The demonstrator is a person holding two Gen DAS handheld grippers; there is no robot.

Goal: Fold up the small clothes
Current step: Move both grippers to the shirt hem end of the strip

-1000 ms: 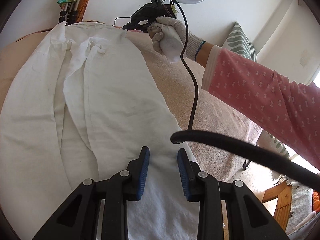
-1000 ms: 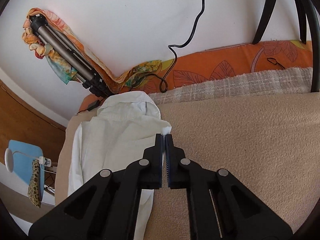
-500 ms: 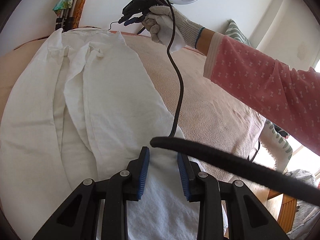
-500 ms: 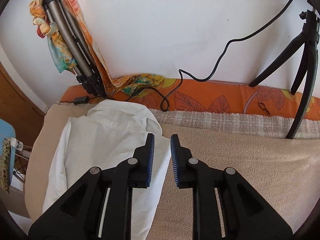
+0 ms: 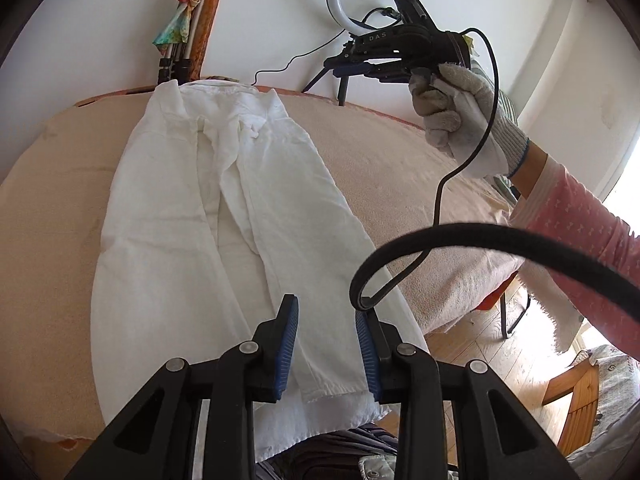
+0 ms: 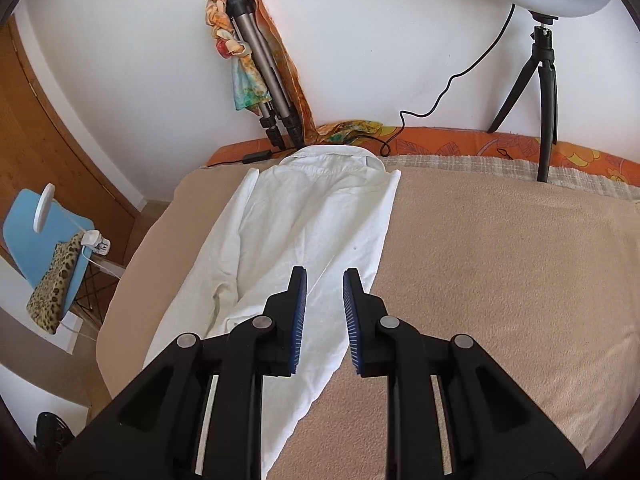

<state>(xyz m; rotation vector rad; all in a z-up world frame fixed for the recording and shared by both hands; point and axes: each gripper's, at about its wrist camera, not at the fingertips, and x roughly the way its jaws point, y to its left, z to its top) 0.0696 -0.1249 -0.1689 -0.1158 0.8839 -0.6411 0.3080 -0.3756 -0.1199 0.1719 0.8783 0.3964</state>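
Note:
A white shirt [image 5: 240, 220] lies flat on the beige blanket [image 5: 380, 160], collar at the far end, its sides folded in lengthwise. My left gripper [image 5: 326, 320] hovers open above the shirt's near hem, with nothing between its blue pads. In the right wrist view the shirt [image 6: 312, 220] stretches away toward the wall. My right gripper [image 6: 324, 276] hangs above its right edge, open by a narrow gap and holding nothing. The left wrist view shows that right gripper [image 5: 348, 68] raised high at the far right in a gloved hand [image 5: 460, 120].
A thick black cable [image 5: 480, 240] loops across the right of the left wrist view. A ring light on a tripod [image 6: 544, 80] stands at the bed's far edge. A folded tripod with a scarf [image 6: 256, 68] leans on the wall. The blanket [image 6: 500, 260] spreads to the right.
My right gripper let go of the shirt's far corner, opened, and drew back and up. My left gripper also rose and backed off, so more of the shirt shows.

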